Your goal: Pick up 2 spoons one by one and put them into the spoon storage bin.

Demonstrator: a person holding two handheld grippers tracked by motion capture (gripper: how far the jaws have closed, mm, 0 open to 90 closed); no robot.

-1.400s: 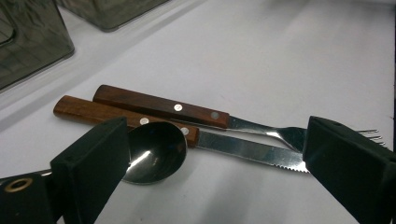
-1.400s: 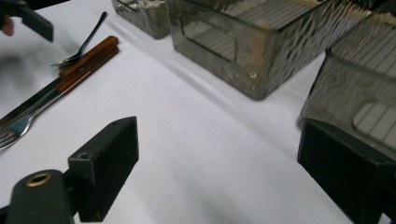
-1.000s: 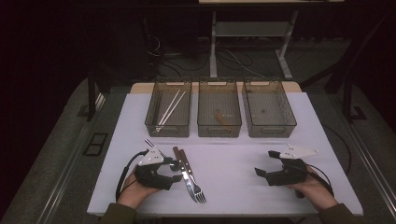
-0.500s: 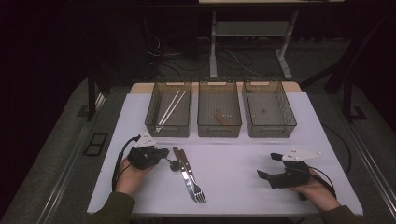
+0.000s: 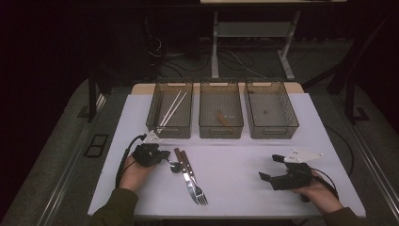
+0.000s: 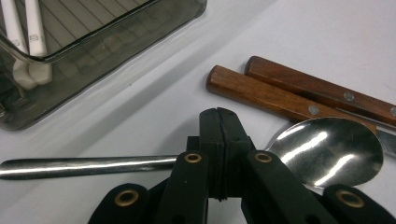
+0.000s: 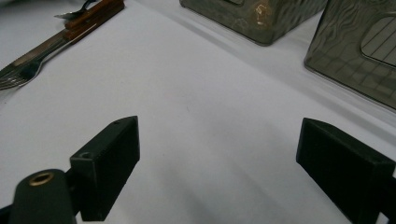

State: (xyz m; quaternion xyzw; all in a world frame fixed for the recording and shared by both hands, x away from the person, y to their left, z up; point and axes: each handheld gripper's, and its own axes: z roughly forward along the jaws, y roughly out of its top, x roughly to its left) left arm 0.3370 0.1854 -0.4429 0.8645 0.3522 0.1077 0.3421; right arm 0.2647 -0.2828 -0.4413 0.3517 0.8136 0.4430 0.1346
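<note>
On the white table (image 5: 244, 160) my left gripper (image 5: 163, 157) is shut, its jaws pressed flat together over the neck of a steel spoon (image 5: 173, 165). From the left gripper view, the gripper (image 6: 218, 112) hides the spoon's neck; the spoon (image 6: 327, 149) lies on the table with its handle to the left, and I cannot tell whether the jaws touch it. Beside it lie a knife and a fork (image 5: 195, 188) with wooden handles (image 6: 261, 93). My right gripper (image 5: 268, 167) stands open at the front right, nothing between its jaws (image 7: 219, 149).
Three smoky plastic bins stand in a row at the back. The left bin (image 5: 155, 127) holds white chopsticks (image 5: 171, 108), the middle bin (image 5: 221, 131) a small brown piece (image 5: 221, 117), and the right bin (image 5: 270, 132) looks bare. Dark floor surrounds the table.
My left gripper has moved away from the table's front edge toward the left bin and now sits over the spoon's neck. The right gripper has hardly shifted.
</note>
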